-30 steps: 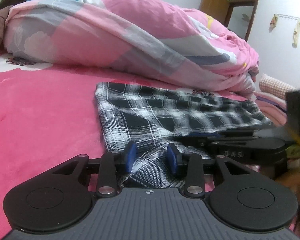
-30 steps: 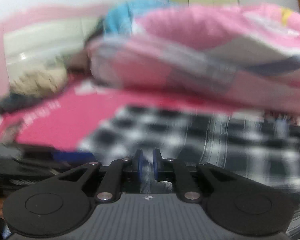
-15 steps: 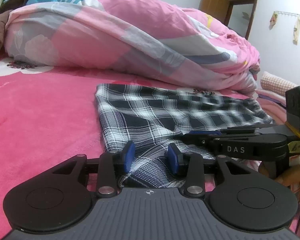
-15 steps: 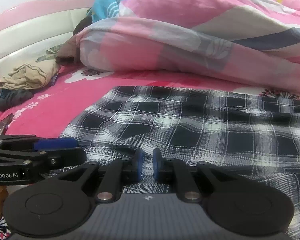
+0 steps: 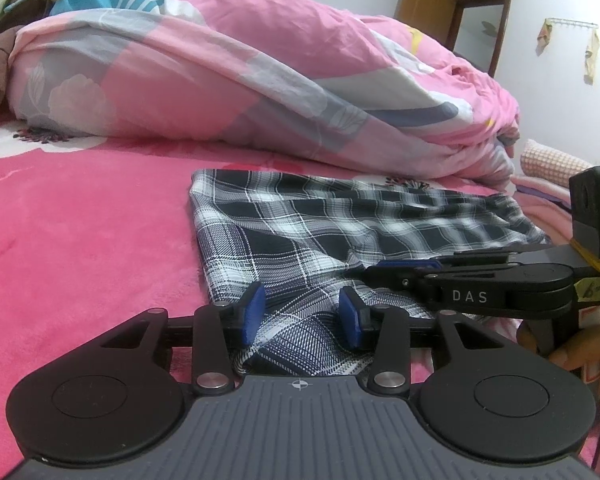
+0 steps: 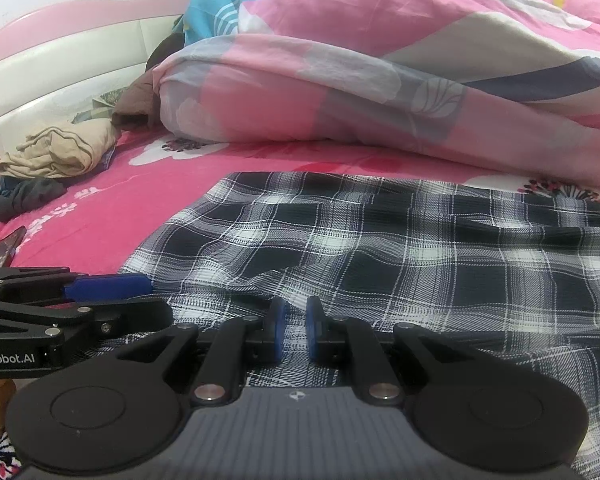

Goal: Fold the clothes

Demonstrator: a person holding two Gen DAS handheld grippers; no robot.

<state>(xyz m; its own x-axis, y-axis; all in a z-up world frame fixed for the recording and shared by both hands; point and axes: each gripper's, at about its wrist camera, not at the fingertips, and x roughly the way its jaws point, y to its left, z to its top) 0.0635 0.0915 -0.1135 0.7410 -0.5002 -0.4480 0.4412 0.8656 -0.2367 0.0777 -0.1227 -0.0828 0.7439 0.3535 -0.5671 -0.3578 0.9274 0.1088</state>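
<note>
A: Where is the plaid garment [image 5: 340,232]?

B: Spread flat on the pink bed blanket [image 5: 84,216], just in front of the bunched pink floral duvet [image 5: 228,80]. Its near edge is rumpled and reaches both sets of tongs.

A: The left tongs [image 5: 300,318]?

B: At the garment's near left corner. Its blue pads [image 5: 254,314] stand apart and have just been opening; a raised fold of the plaid cloth sits between them, and the pads do not press it. So released.

A: And the right tongs [image 6: 294,330]?

B: At the garment's near edge, just right of the left tongs. Its pads are nearly together with only a thin slit between. Plaid cloth shows in and below that slit, but I cannot tell whether it is pinched.

A: Anything else near the garment?

B: To its far left, by the pink-and-white headboard [image 6: 60,72], lies a crumpled beige cloth [image 6: 60,152] with a dark cloth [image 6: 20,196] beside it. A person's fingers [image 5: 580,348] hold the right tongs' handle.
</note>
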